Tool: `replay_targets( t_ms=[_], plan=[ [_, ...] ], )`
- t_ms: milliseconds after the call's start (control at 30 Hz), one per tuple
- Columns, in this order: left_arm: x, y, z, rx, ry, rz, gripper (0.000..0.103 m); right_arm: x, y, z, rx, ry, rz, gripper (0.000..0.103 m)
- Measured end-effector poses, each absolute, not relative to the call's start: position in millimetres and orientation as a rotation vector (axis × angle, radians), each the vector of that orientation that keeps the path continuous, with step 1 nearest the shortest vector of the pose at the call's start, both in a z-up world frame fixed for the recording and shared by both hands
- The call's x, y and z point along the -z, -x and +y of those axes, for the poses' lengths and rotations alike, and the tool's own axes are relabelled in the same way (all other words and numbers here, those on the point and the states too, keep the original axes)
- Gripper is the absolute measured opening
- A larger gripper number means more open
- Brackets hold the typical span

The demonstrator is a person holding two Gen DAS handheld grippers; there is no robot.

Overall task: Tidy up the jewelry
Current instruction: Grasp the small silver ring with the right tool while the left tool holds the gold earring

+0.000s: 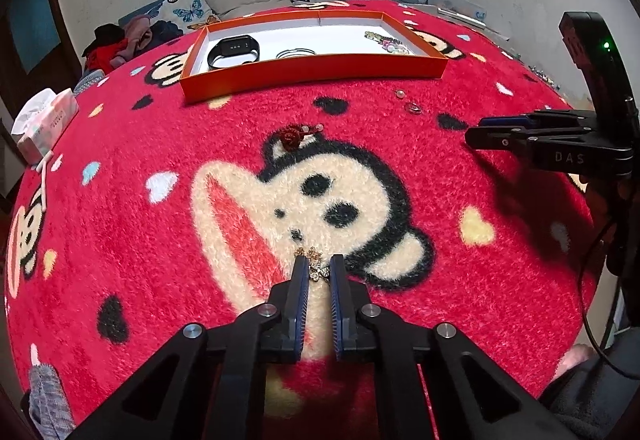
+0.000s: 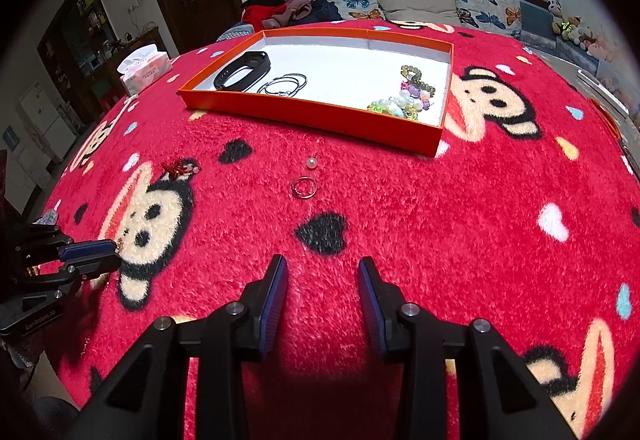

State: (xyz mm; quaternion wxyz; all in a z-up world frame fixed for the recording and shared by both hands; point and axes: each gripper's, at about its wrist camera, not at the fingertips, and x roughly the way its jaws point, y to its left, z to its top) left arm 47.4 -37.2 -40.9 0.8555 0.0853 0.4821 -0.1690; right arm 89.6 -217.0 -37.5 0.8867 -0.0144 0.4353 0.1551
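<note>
My left gripper (image 1: pixel 319 264) is shut on a small gold flower-shaped jewelry piece (image 1: pixel 311 254) lying on the red cartoon blanket (image 1: pixel 400 111); its tip shows at the left edge of the right wrist view (image 2: pixel 114 252). My right gripper (image 2: pixel 322 268) is open over bare blanket with nothing between its fingers, and appears from the side (image 1: pixel 474 133). An orange tray (image 1: pixel 312 71) (image 2: pixel 312 112) with a white floor holds a black fitness band (image 2: pixel 242 73), thin silver bangles (image 2: pixel 282 83) and bead bracelets (image 2: pixel 410 97).
Loose on the blanket lie a red knotted ornament (image 2: pixel 176 167) (image 1: pixel 294 133), a pearl (image 2: pixel 311 162) and a silver ring (image 2: pixel 304 187). A tissue box (image 2: pixel 144 73) stands at the left edge. A sofa with cushions (image 2: pixel 416 1) is behind.
</note>
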Motion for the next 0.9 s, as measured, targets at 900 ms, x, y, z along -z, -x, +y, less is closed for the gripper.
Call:
replay_targets(
  t_ms=[900],
  plan=[
    [15.8, -43.2, -23.0, 0.388, -0.1, 0.989, 0.011, 35.6, -129.2, -193.2, -0.382, 0.073, 0.902, 0.04]
  ],
)
